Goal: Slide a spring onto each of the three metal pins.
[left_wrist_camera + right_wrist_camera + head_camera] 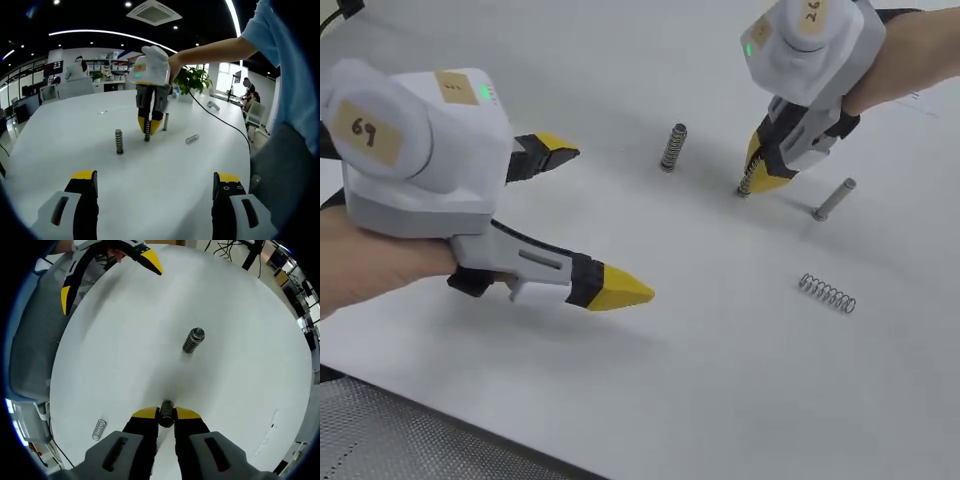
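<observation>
Well inside table (700, 400) edges, right tongs (166, 415) clamping spring (166, 410), bare pin (834, 198) near

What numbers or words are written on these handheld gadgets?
"69": large tan sticker on the left gripper.
"26", partly cut off, so unsure: upper sticker on the right gripper.
Small sticker atop the left gripper: too faint to read.

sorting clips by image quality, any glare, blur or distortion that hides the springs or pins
Head view: even, soft light, faint shadows on the table, loose spring and bare pin sharp. Left gripper view: fisheye curves the table edge, ceiling lights flare, the sprung pin small but clear. Right gripper view: heavy fisheye; the held spring in the right gripper looks slightly soft.
</observation>
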{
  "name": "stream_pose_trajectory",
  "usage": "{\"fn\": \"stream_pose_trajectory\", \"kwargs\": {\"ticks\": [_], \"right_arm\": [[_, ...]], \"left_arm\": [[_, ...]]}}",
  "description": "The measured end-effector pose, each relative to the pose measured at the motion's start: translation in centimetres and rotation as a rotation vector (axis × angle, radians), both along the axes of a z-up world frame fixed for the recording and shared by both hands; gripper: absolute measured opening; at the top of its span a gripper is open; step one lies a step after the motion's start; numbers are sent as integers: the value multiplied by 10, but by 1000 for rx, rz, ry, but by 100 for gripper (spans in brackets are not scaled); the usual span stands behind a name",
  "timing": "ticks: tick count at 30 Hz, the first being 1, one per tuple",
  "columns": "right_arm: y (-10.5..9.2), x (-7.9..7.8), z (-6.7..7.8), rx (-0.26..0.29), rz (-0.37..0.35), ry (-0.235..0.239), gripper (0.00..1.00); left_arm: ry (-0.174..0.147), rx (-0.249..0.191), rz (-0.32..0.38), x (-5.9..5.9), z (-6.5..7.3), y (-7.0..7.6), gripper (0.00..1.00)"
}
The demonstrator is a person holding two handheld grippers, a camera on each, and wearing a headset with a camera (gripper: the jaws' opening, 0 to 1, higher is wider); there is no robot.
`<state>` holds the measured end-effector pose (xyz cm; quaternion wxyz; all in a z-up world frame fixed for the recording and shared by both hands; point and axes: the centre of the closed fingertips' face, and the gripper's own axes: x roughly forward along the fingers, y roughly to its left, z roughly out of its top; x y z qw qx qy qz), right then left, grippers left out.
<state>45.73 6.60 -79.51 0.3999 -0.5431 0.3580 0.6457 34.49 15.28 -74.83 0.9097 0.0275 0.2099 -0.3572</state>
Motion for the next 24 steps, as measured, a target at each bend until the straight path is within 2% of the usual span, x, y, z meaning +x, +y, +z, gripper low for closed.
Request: {"fn": "stream_pose_trajectory", "kwargs": {"ticks": [6, 10, 14, 20, 24], "right_arm": [[1, 0, 0, 20, -17, 8, 20], [5, 0, 2, 67, -41, 7, 44], [8, 2, 1, 105, -59, 3, 59], [12, -3, 5, 169, -100, 23, 73], [13, -6, 9, 214, -121, 22, 78]], "left_arm": [[-1, 0, -1, 0, 0, 0, 93], [1, -1, 1, 0, 0, -1, 93], [-1, -1, 2, 1, 1, -1, 93], [1, -2, 0, 1, 1, -2, 93], [1, -5, 6, 2, 1, -1, 93]]}}
